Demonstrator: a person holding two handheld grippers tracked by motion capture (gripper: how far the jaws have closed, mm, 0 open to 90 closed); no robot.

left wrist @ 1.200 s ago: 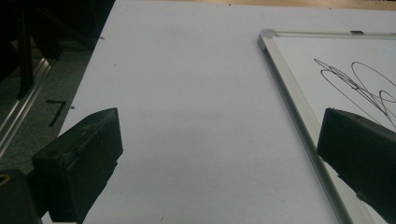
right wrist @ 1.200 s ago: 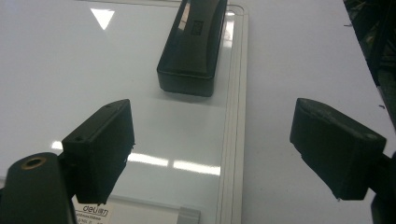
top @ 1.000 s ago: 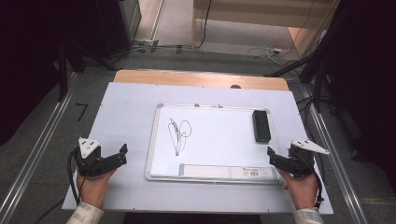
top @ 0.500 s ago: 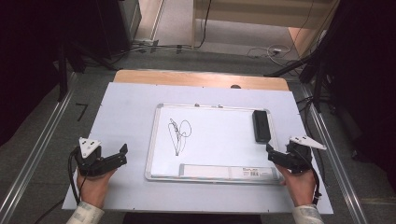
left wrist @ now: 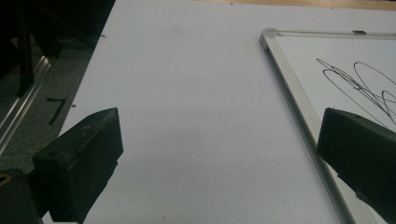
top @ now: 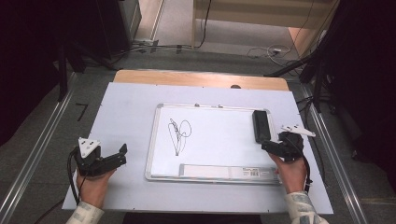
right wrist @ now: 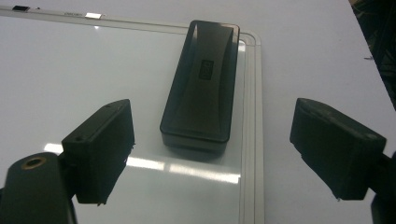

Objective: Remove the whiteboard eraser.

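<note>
A whiteboard [top: 219,135] with a silver frame lies flat on the pale table sheet; a black scribble [top: 179,132] marks its left half. A black eraser [top: 261,126] rests on the board's right edge. My right gripper [top: 270,145] hovers just in front of the eraser [right wrist: 201,79], open, its jaws spread wider than the eraser and lined up with it. My left gripper [top: 119,155] rests open on the sheet left of the board, nothing between its jaws. The left gripper view has the board's frame [left wrist: 299,116] and part of the scribble [left wrist: 359,86].
The white sheet [top: 126,107] covers a wooden table whose far edge [top: 196,79] is bare. Metal rails [top: 42,144] run along both sides. Cables and dark stands lie on the floor beyond. A printed label strip [top: 219,171] sits along the board's near edge.
My right gripper has crept forward and slightly left toward the eraser. The left gripper has stayed put.
</note>
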